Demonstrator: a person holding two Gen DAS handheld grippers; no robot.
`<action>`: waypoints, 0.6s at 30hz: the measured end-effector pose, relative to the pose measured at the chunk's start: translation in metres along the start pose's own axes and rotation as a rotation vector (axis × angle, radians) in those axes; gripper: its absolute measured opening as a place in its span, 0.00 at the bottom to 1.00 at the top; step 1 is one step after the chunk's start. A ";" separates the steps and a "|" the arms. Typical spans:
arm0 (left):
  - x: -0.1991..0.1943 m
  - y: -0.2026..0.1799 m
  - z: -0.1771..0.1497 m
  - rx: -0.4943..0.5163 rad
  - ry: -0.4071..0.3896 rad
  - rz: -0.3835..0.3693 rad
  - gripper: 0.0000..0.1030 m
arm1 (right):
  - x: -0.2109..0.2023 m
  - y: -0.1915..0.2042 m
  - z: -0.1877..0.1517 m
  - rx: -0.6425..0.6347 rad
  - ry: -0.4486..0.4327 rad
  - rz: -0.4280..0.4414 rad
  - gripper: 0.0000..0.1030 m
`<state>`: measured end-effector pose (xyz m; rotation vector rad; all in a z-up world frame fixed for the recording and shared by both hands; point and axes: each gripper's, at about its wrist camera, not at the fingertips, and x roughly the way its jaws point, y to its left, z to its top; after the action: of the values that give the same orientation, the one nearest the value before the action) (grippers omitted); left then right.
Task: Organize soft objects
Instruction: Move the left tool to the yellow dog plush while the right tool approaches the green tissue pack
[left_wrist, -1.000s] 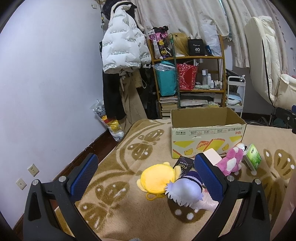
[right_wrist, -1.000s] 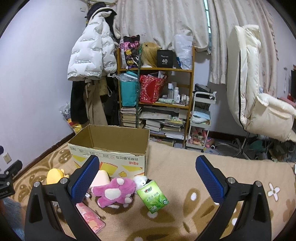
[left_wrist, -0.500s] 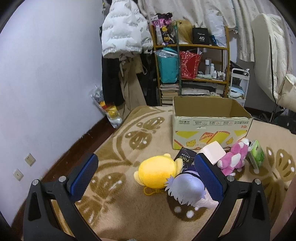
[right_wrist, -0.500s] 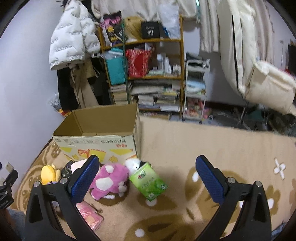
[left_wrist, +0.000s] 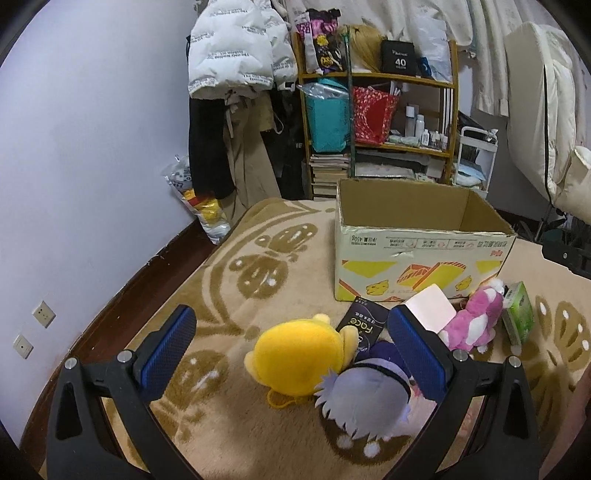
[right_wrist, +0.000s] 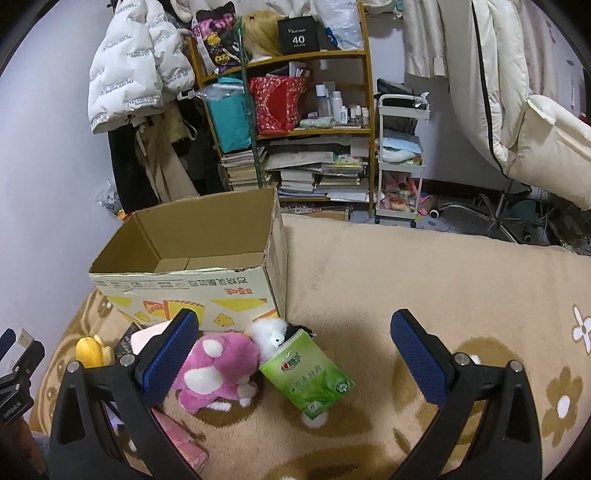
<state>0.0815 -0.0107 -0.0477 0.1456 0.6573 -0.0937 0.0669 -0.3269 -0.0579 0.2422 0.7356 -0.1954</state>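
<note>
An open cardboard box (left_wrist: 421, 251) stands on the patterned blanket (left_wrist: 258, 266); it also shows in the right wrist view (right_wrist: 192, 266). In front of it lie a yellow plush (left_wrist: 295, 356), a purple-haired plush (left_wrist: 365, 395), a pink plush (left_wrist: 474, 323), a green tissue pack (left_wrist: 519, 315), a black packet (left_wrist: 364, 326) and a pale pink pack (left_wrist: 430, 310). My left gripper (left_wrist: 291, 349) is open, just above the yellow plush. My right gripper (right_wrist: 295, 354) is open above the pink plush (right_wrist: 218, 365), a white plush (right_wrist: 267, 332) and the tissue pack (right_wrist: 308, 373).
A cluttered wooden shelf (left_wrist: 380, 122) and hanging coats (left_wrist: 236, 66) stand behind the box. A white trolley (right_wrist: 400, 155) and a cream chair (right_wrist: 528, 122) are at the right. A pink packet (right_wrist: 177, 439) lies by my right gripper's left finger.
Both grippers have tilted down and moved nearer to the toys. The toys and the box have not moved. Both grippers stay open.
</note>
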 end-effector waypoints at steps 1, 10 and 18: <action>0.005 0.000 0.000 0.000 0.007 -0.001 1.00 | 0.005 0.000 0.000 0.001 0.011 0.000 1.00; 0.045 0.004 -0.001 -0.034 0.074 0.010 1.00 | 0.034 0.000 -0.001 -0.006 0.061 -0.033 1.00; 0.075 0.004 -0.005 -0.055 0.128 0.001 1.00 | 0.059 -0.007 -0.003 0.027 0.127 -0.046 1.00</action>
<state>0.1387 -0.0090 -0.0973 0.0992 0.7870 -0.0659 0.1061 -0.3378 -0.1017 0.2650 0.8656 -0.2349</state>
